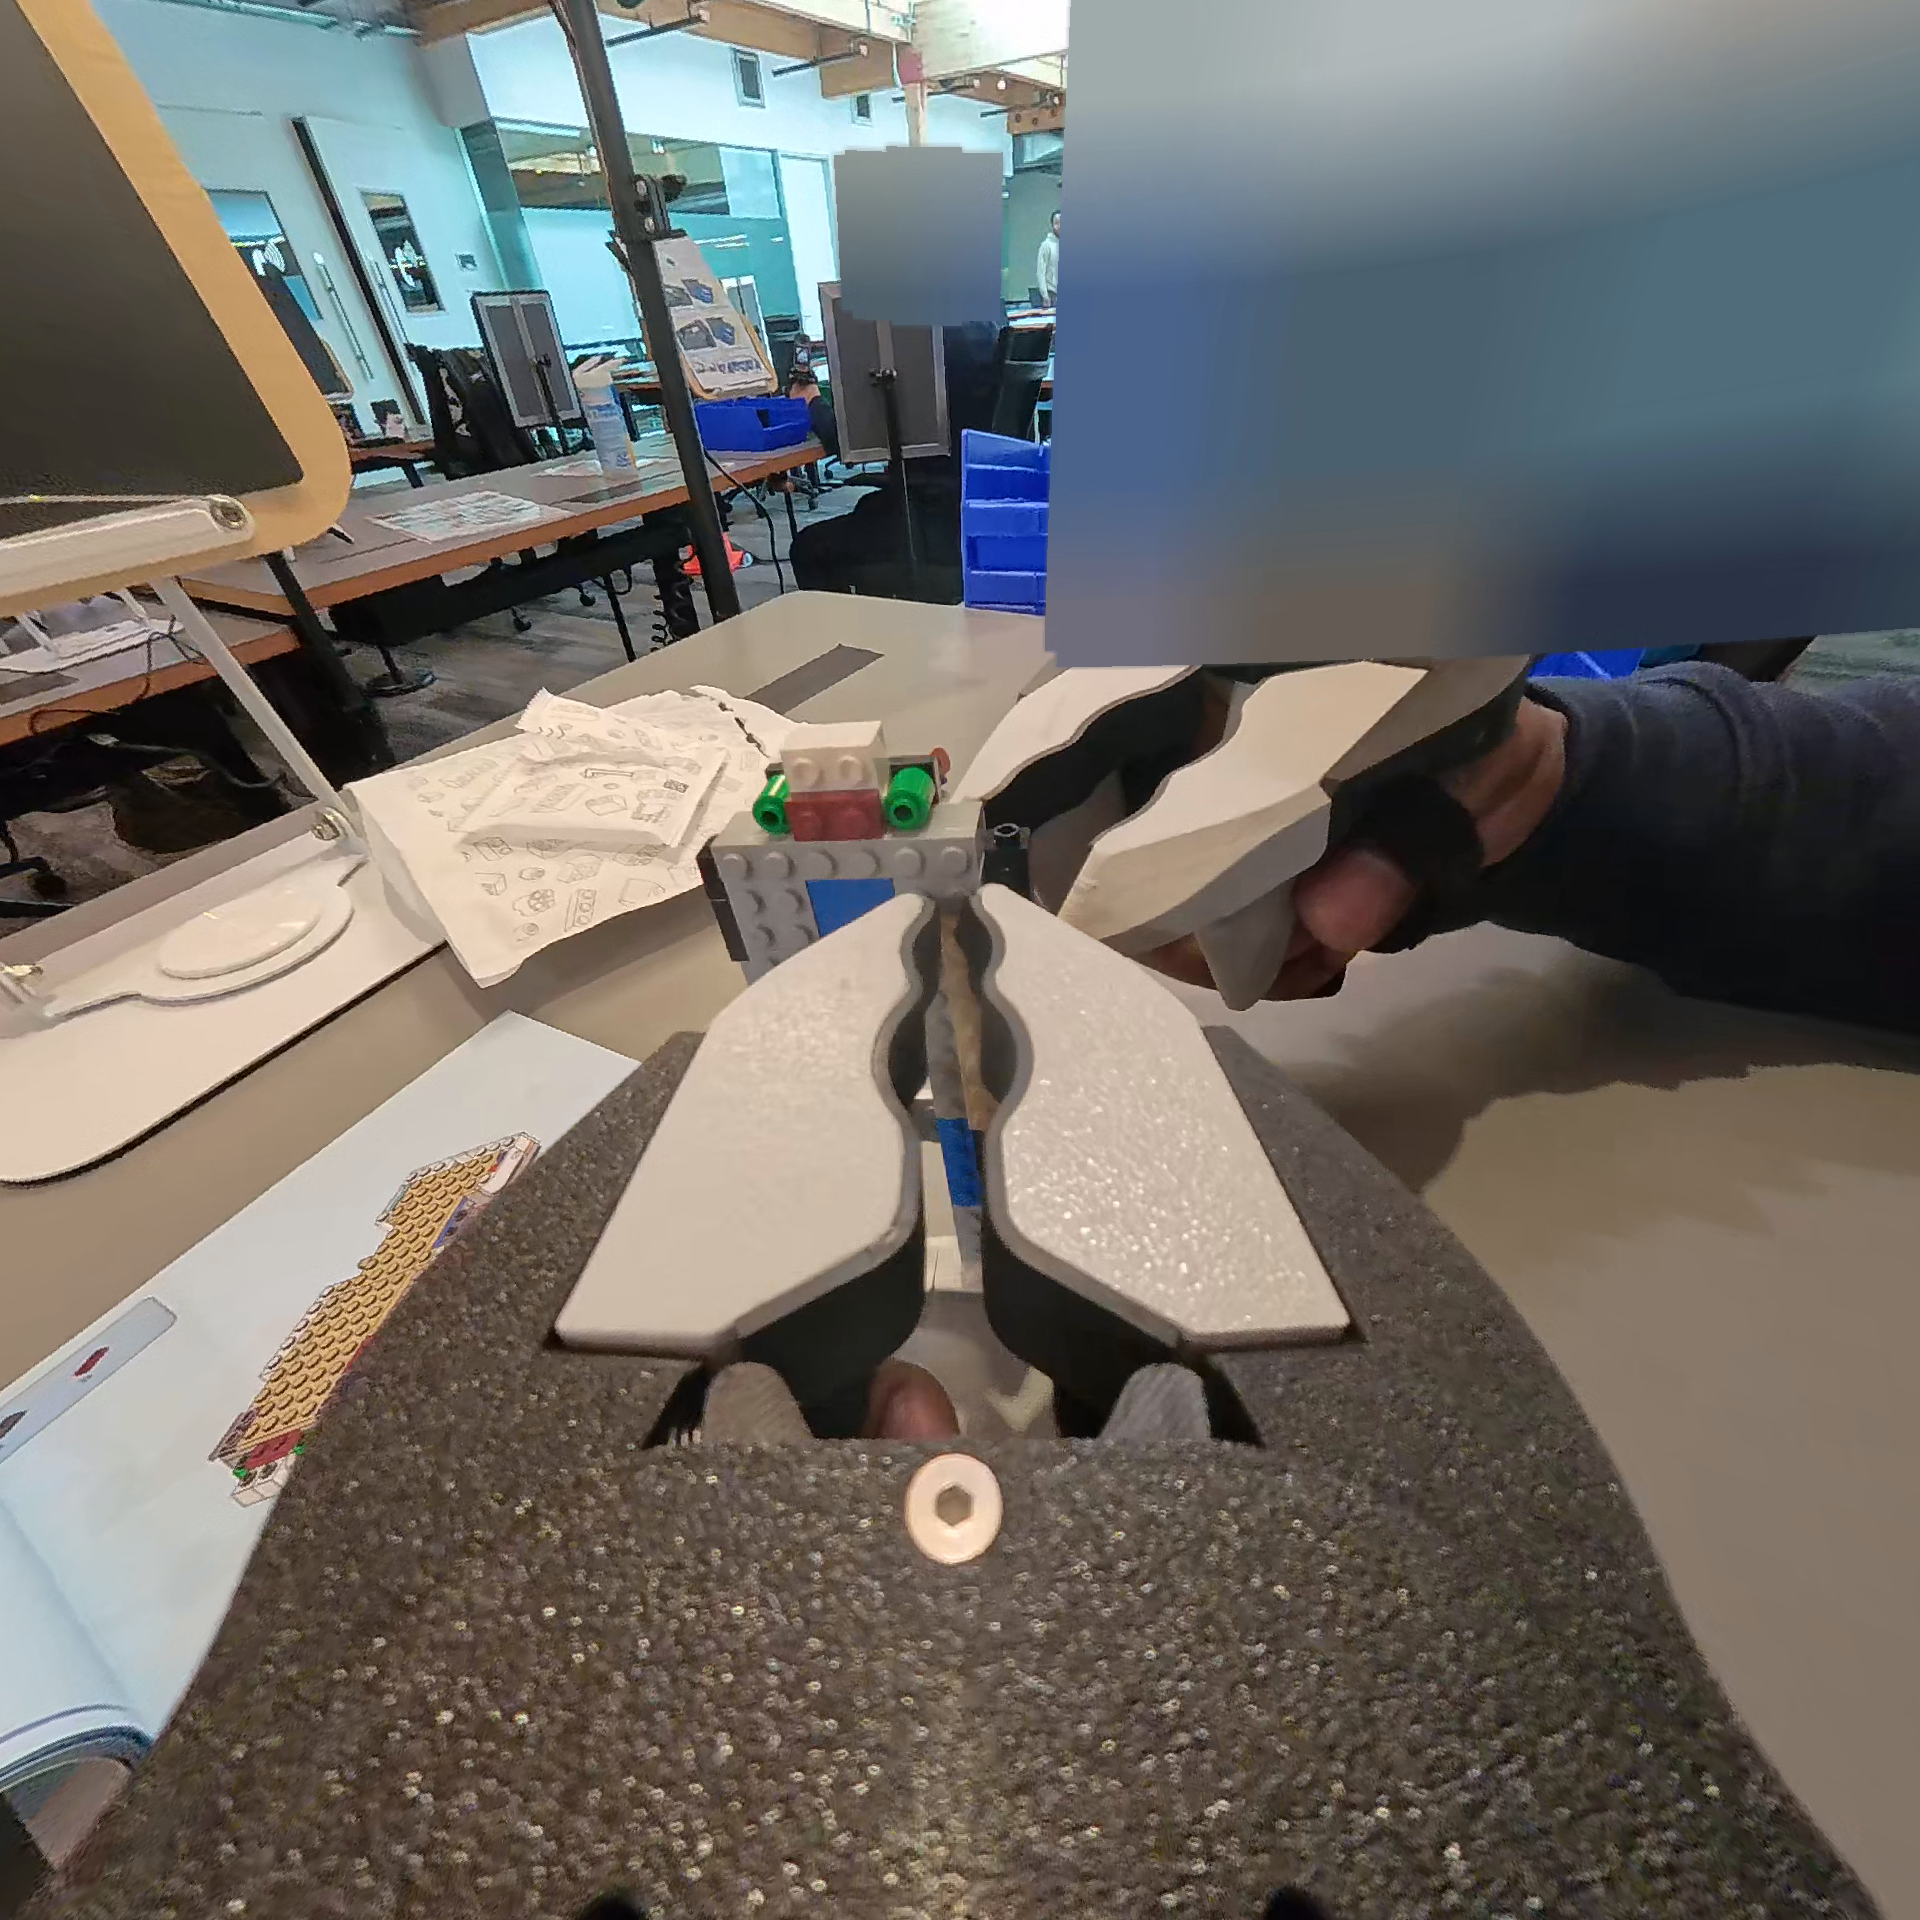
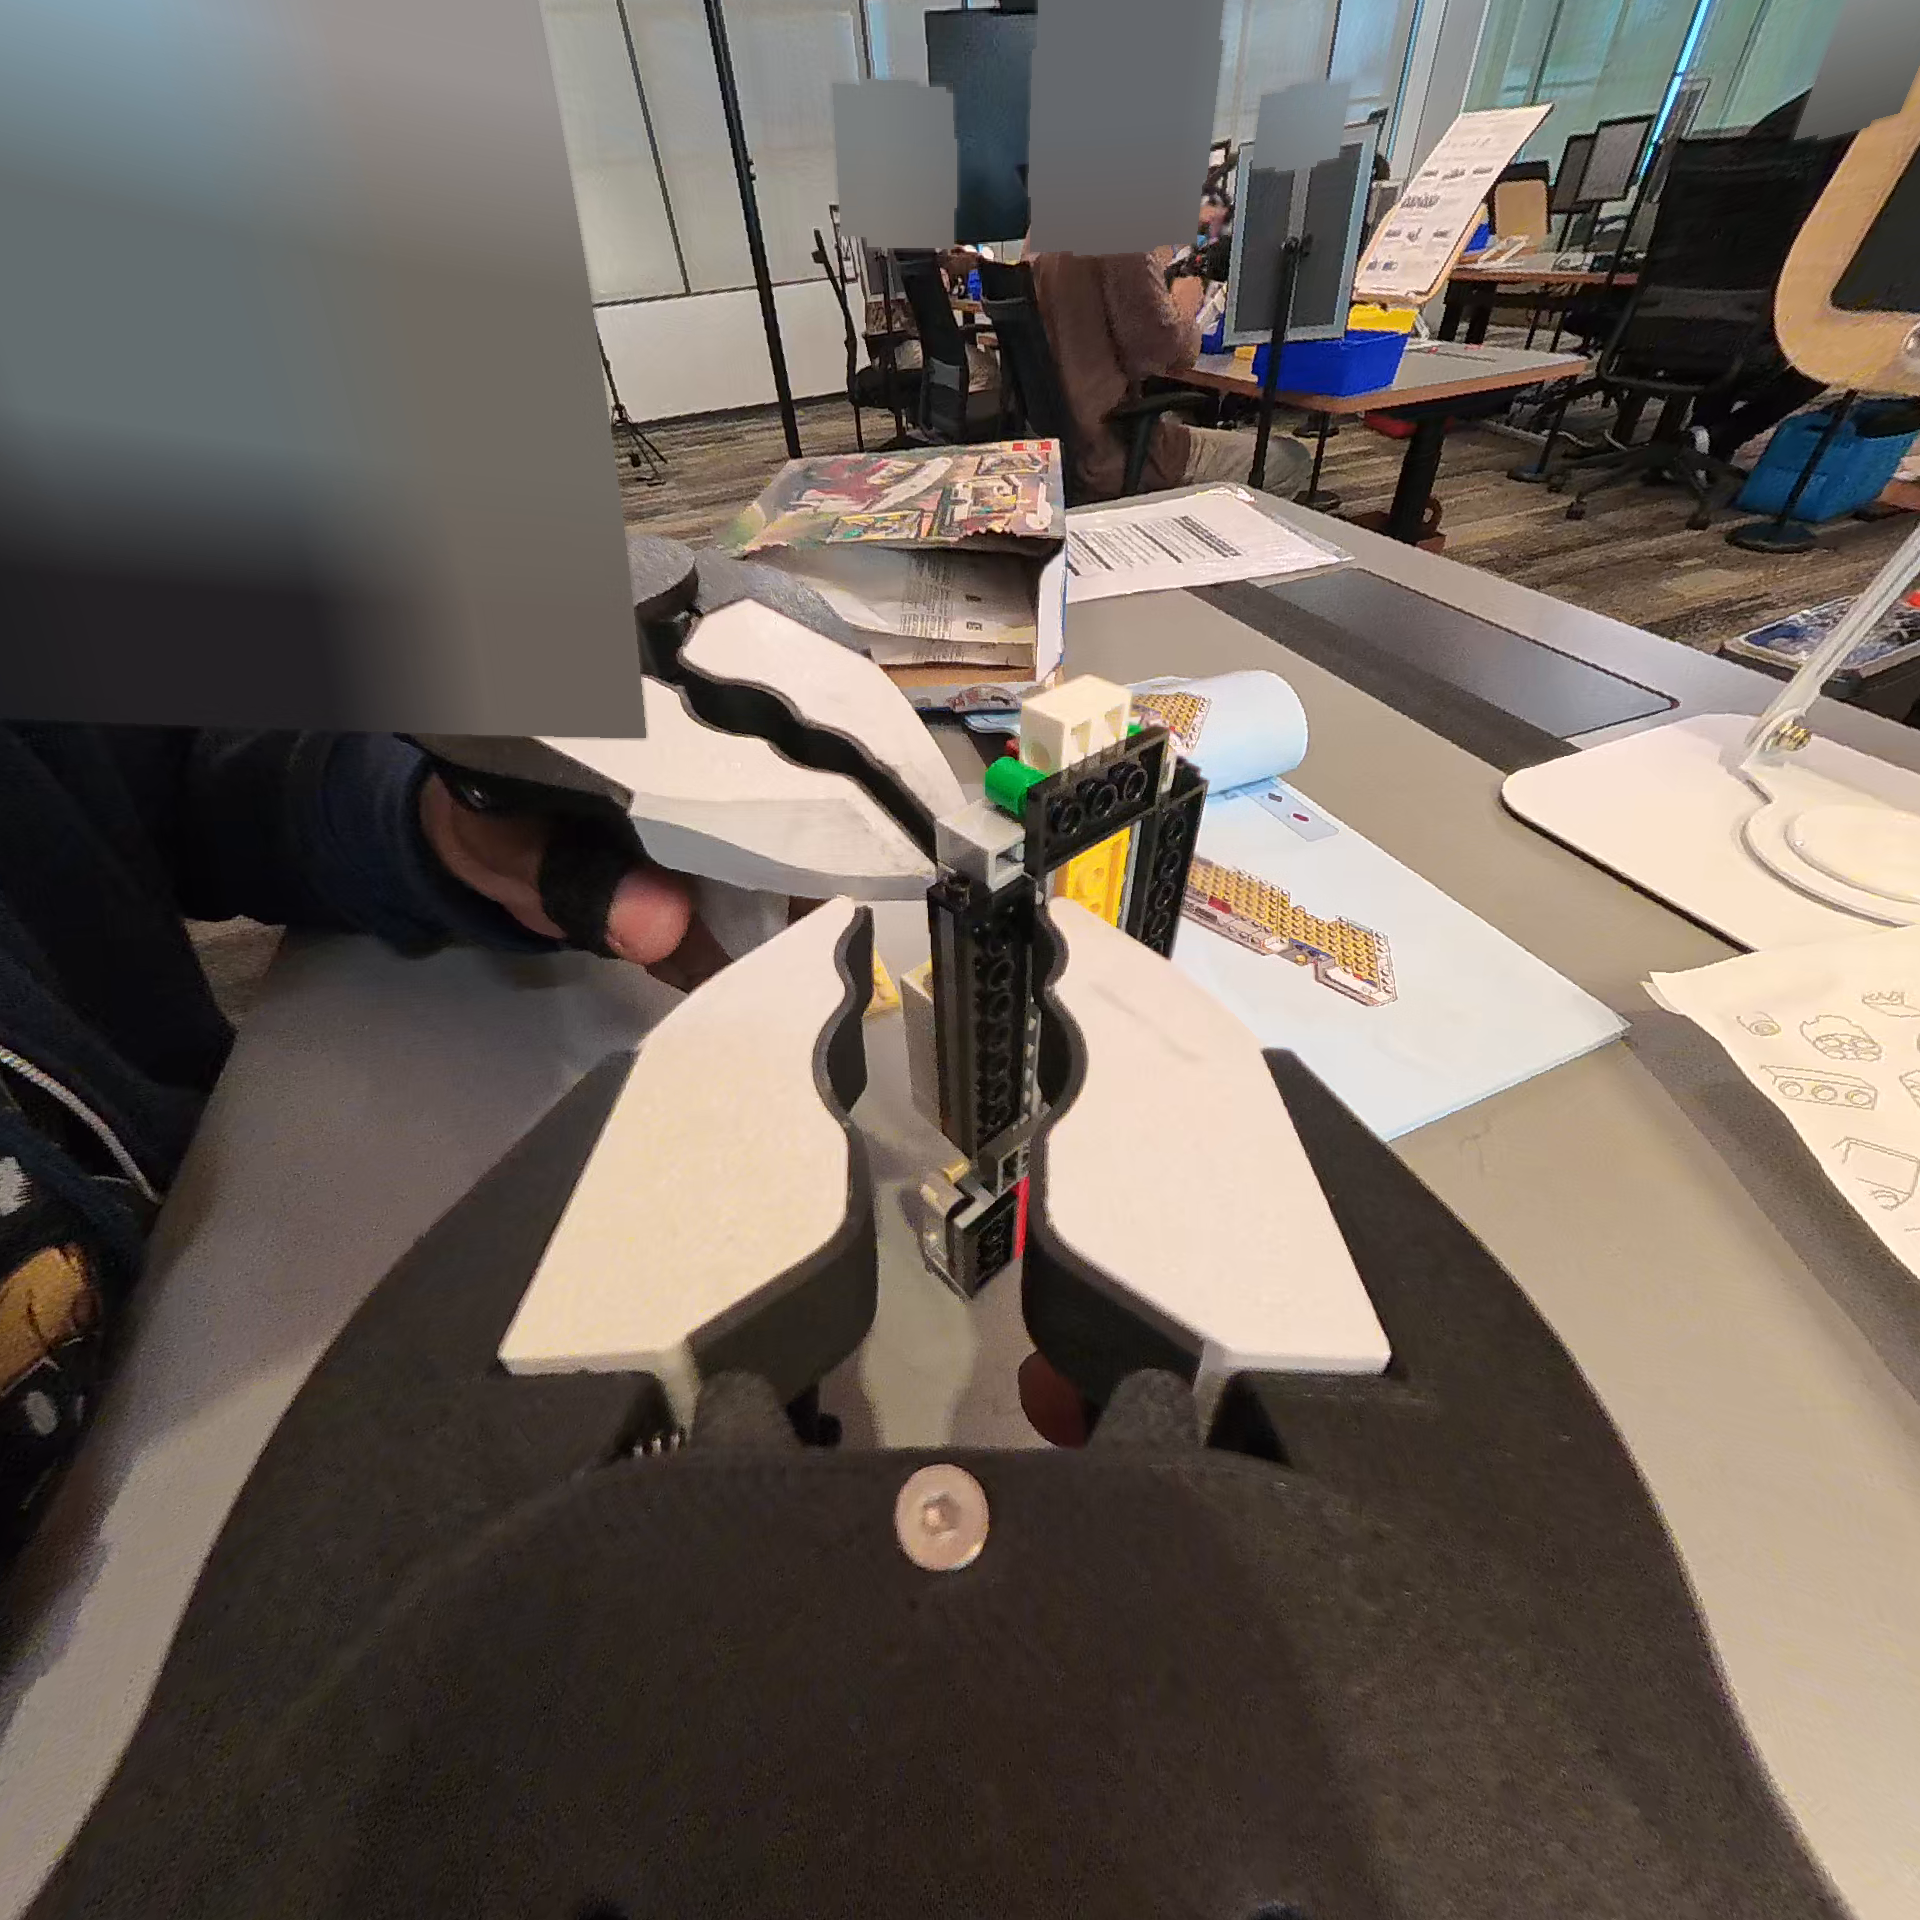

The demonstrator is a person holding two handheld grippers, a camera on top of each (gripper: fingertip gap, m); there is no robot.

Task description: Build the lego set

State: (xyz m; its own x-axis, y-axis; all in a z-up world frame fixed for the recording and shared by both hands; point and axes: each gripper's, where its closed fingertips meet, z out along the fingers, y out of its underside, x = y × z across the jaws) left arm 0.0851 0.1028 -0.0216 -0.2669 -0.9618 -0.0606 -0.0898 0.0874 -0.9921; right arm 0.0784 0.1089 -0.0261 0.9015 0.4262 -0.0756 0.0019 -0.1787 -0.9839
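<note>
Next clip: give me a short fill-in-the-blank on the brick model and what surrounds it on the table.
1. The left tongs are closed on the thin edge of the ____ model.
2. The two round studs flanking the dark red brick are ____ in colour.
3. In the right wrist view, the open instruction booklet lies flat on the ____.
4. The long beam between the right tongs is ____ in colour.

Missing words: brick; green; table; black
</note>
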